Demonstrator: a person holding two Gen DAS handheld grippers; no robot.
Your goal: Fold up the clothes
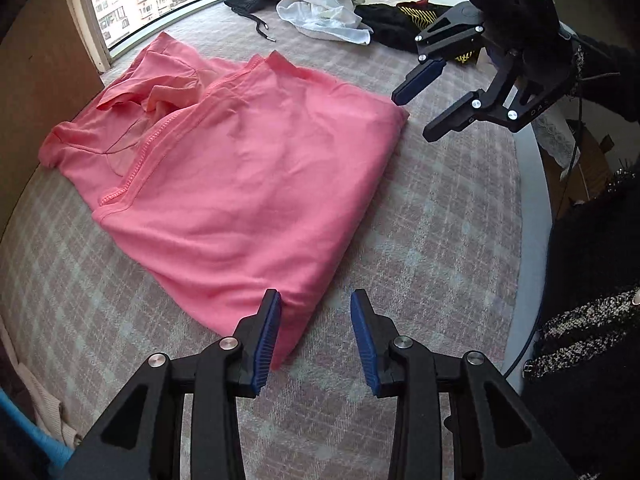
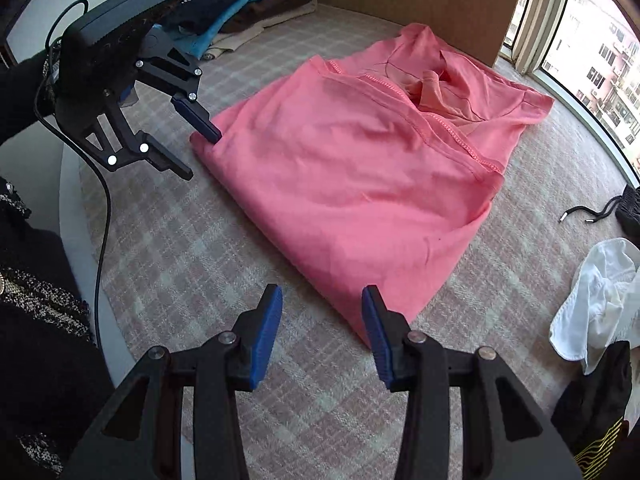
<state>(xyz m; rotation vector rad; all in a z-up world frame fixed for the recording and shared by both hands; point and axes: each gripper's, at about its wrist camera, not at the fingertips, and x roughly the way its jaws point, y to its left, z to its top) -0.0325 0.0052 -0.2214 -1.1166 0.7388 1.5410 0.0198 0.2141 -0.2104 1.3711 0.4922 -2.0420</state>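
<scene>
The left gripper (image 1: 316,336) stands spread and empty, one corner of the folded pink shirt (image 1: 240,184) just ahead of its fingers. The right gripper (image 2: 322,332) is likewise spread, holding nothing, the opposite corner beside its right finger.

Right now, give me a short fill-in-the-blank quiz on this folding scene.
1. The folded shirt is ____ in colour.
2. Both the left gripper and the right gripper have their jaws ____.
3. The pads on the fingers are ____.
4. The crumpled cloth near the window is ____.

Missing words: pink; open; blue; white
</scene>
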